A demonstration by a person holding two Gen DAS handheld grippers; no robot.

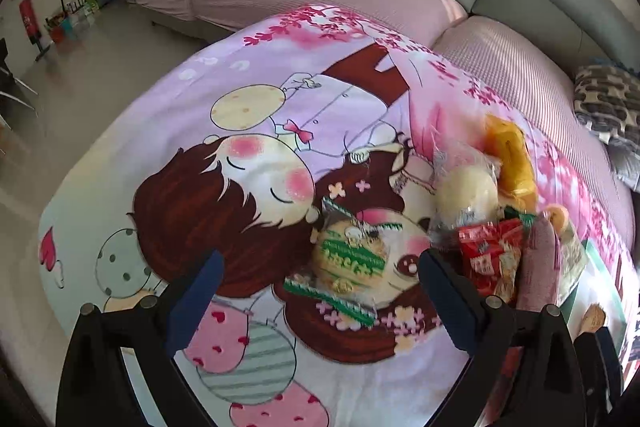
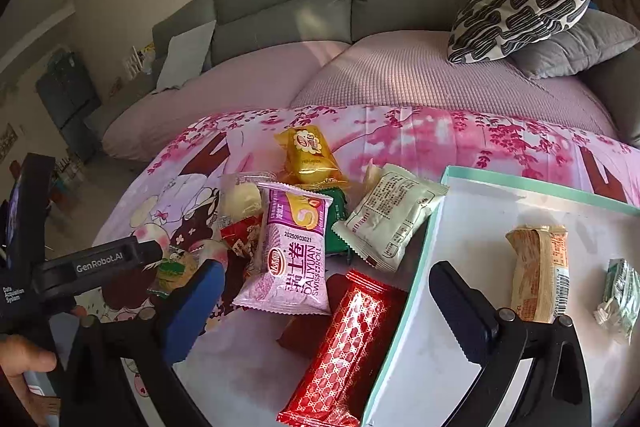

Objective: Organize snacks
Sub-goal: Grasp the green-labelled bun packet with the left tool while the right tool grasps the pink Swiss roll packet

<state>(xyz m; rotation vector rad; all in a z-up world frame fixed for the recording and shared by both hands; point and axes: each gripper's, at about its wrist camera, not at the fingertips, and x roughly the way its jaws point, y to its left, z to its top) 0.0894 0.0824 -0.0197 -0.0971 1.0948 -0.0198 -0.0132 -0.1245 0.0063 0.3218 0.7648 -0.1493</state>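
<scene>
Left gripper (image 1: pixel 320 281) wide open, fingers (image 1: pixel 196 303) spread, holding nothing. Between them, a green cookie pack (image 1: pixel 348 259) flat on the bench cloth (image 1: pixel 168 131), not touched. At 2 o'clock from that pack, a heap: pale bun (image 1: pixel 466 197), yellow cake (image 1: pixel 512 159), red pack (image 1: pixel 492 255).

Right gripper (image 2: pixel 324 307) wide open too, fingers (image 2: pixel 464 307) spread, gripping nothing. Between them, a pink roll pack (image 2: pixel 294 251) and a long red bar (image 2: pixel 344 347), both lying on the cloth. Right finger over the rim of a white tray (image 2: pixel 424 259); touching or not, cannot tell.

In the tray, two snacks: a tan pack (image 2: pixel 540 273) near the middle, a small green-white pack (image 2: pixel 620 293) at 3 o'clock from it, apart.

Outside the tray, just left of its rim, a white pack (image 2: pixel 390 217). At 12 o'clock from the pink roll pack, the yellow cake, with the pale bun to its left.

A hand (image 2: pixel 24 367) at 8 o'clock holding the left gripper's handle.
</scene>
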